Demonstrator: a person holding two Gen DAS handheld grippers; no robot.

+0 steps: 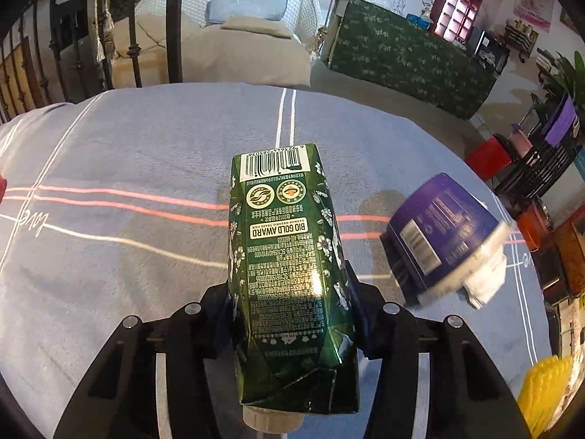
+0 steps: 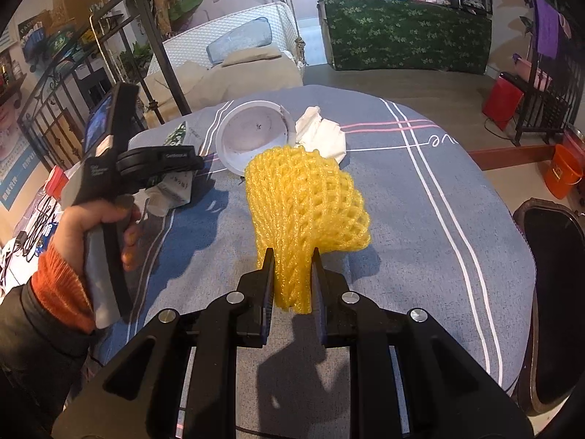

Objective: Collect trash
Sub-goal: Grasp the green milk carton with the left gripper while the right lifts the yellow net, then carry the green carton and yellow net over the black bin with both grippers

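Carton [image 1: 289, 267] lies lengthwise between left gripper [image 1: 292, 311] jaws, over tablecloth [image 1: 128, 256] middle. Cup [image 1: 442, 234] on its side right of carton, toward right edge; crumpled tissue [image 1: 486, 278] at its mouth. Foam net [image 2: 307, 212] sits between right gripper [image 2: 292, 281] jaws, nearer front edge than cup.
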